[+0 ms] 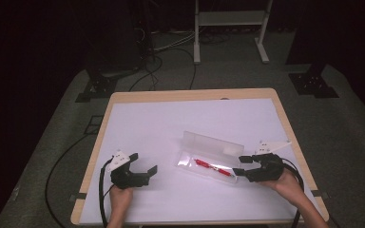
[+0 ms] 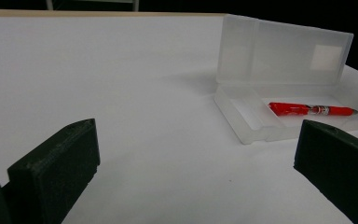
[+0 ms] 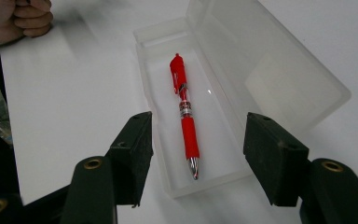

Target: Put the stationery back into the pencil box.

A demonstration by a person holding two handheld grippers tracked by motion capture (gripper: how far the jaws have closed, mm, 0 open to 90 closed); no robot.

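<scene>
The right gripper (image 3: 196, 154) stood spread at the near end of the open clear case (image 3: 242, 70) holding a red pen (image 3: 184, 112), while the left gripper (image 1: 141, 164) rested wide open, well apart.

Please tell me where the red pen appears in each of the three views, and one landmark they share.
High view: red pen, right of centre, in the box.
Left gripper view: upper right, in the tray.
Right gripper view: centre, tip toward the jaws.
Shared landmark: the clear plastic box with its raised lid.
</scene>
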